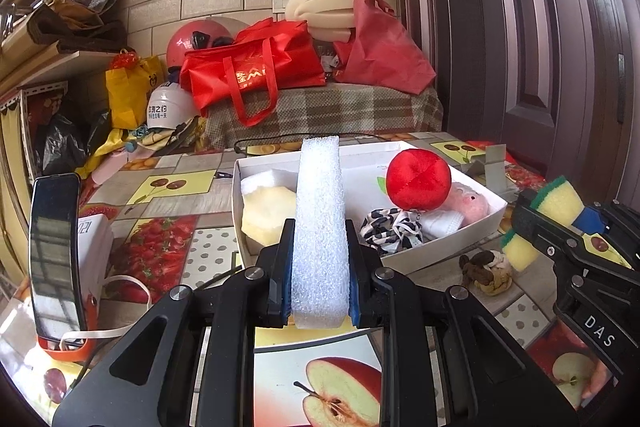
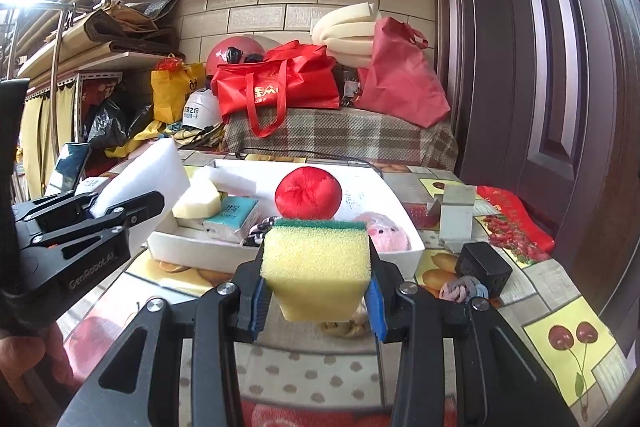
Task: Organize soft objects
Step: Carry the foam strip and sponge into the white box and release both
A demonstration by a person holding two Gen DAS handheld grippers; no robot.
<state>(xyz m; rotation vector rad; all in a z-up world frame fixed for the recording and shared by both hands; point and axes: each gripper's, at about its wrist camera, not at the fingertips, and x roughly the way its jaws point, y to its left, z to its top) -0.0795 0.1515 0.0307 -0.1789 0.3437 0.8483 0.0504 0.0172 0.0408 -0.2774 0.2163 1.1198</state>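
Note:
My left gripper (image 1: 320, 283) is shut on a white foam block (image 1: 319, 227) and holds it upright in front of the white box (image 1: 440, 243). The box holds a red plush ball (image 1: 418, 179), a pale yellow sponge (image 1: 266, 213), a pink plush toy (image 1: 470, 205) and a black-and-white cloth (image 1: 390, 227). My right gripper (image 2: 316, 297) is shut on a yellow sponge with a green scrub side (image 2: 316, 267), just in front of the box (image 2: 200, 251). The left gripper (image 2: 120, 211) with the foam block (image 2: 148, 175) shows at the left of the right wrist view.
A brown and cream scrunchie (image 1: 486, 273) lies on the fruit-print tablecloth right of the box. A phone on a stand (image 1: 54, 259) is at the left. A black charger (image 2: 484, 267) and a pink and blue scrunchie (image 2: 462, 289) lie to the right. Bags and helmets are piled behind.

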